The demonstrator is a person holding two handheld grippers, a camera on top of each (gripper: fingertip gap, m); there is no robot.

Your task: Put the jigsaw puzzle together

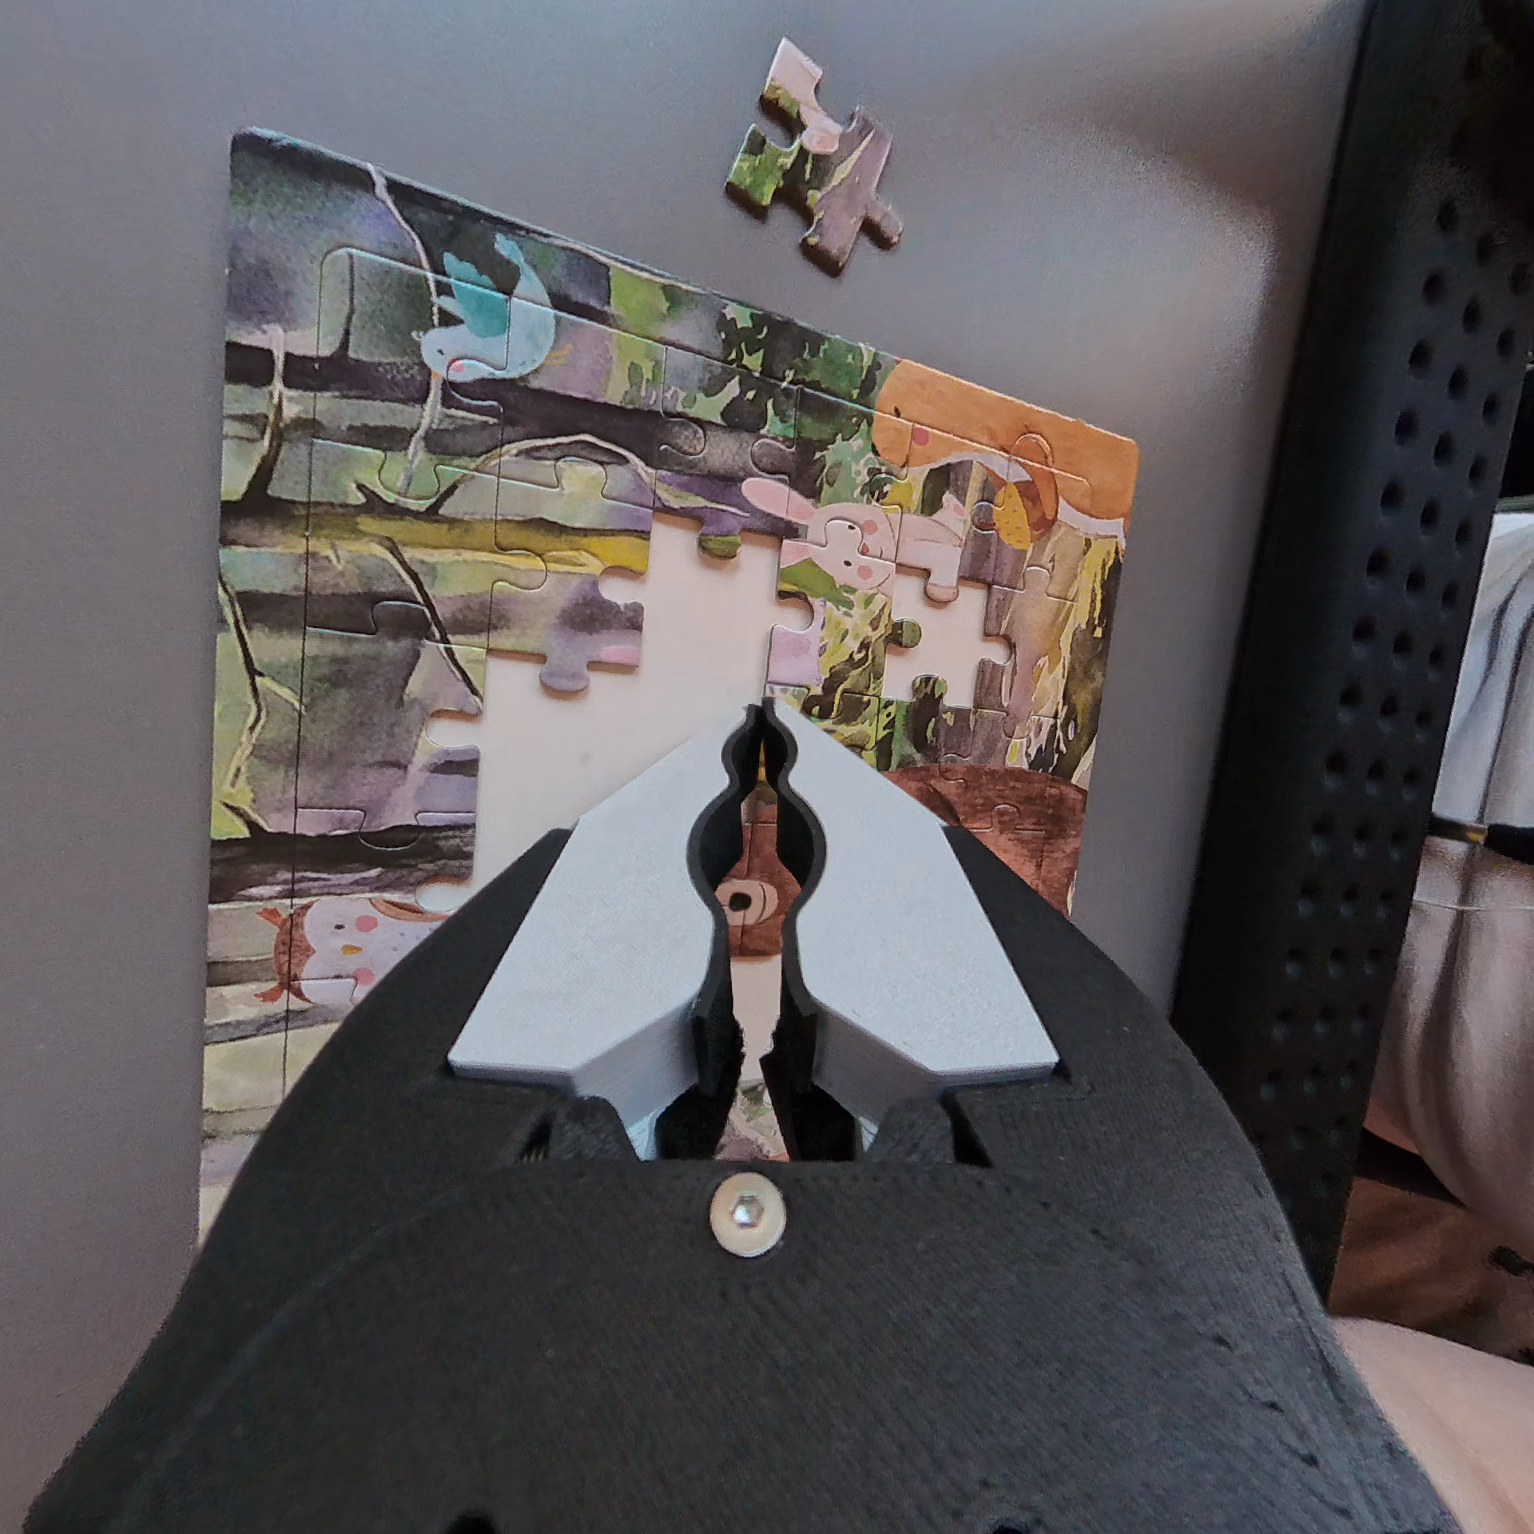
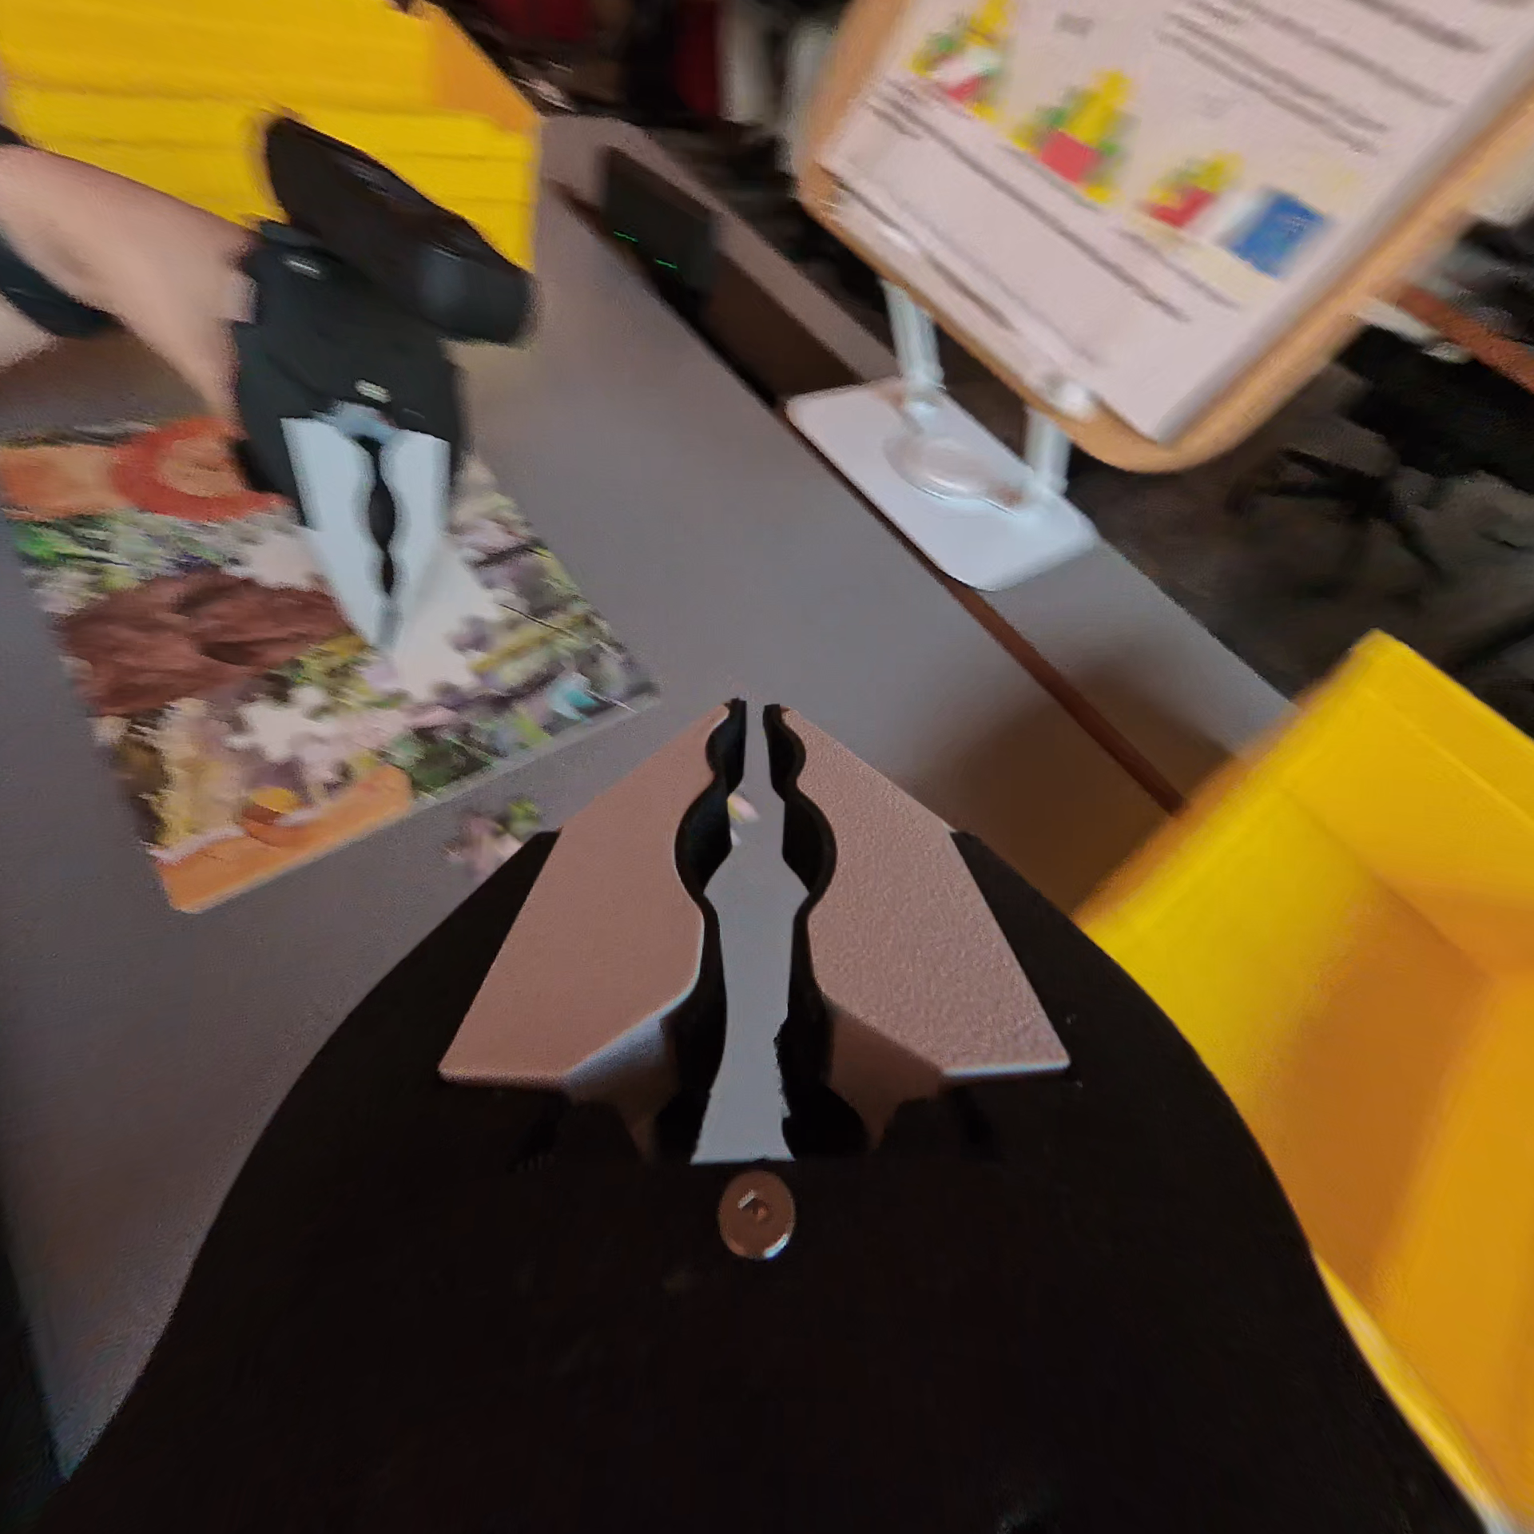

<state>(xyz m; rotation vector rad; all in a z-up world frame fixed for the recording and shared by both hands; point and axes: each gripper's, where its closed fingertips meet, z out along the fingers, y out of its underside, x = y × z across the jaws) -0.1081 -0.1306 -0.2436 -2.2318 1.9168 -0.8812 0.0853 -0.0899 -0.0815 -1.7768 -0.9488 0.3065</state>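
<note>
Widest of all, a grey surface (image 1: pixel 124 581), bare to the left of the work and hemmed on the right by a black perforated panel (image 1: pixel 1370 581). In the blurred right wrist view, bounded farther out by a yellow bin (image 2: pixel 1328 955) and a white-footed document stand (image 2: pixel 938 465). Lying flat on it, the jigsaw puzzle (image 1: pixel 373 581): a thin picture board, mostly filled. Probably light and stiff but easily bent or slid, so better pressed down from above than lifted. Over its near half, the left gripper (image 1: pixel 764 705), fingers pressed together at the tips with nothing visibly between them, tips over the pale unfilled area. Apart from the board, above bare surface beside the bin, the right gripper (image 2: pixel 751 707), fingers a thin slit apart and empty. Just past the board's far edge, not touching it, a loose piece (image 1: pixel 818 158), seemingly a few pieces already joined. Likely featherweight and slick-faced, with frail tabs, so best pinched across its solid middle or nudged to the board first. Smallest, the openings: a large stepped gap (image 1: pixel 714 614) at centre and a single-piece gap (image 1: pixel 950 643) to its right. Plenty of free room around the loose piece for an approach; little on the panel side.
</note>
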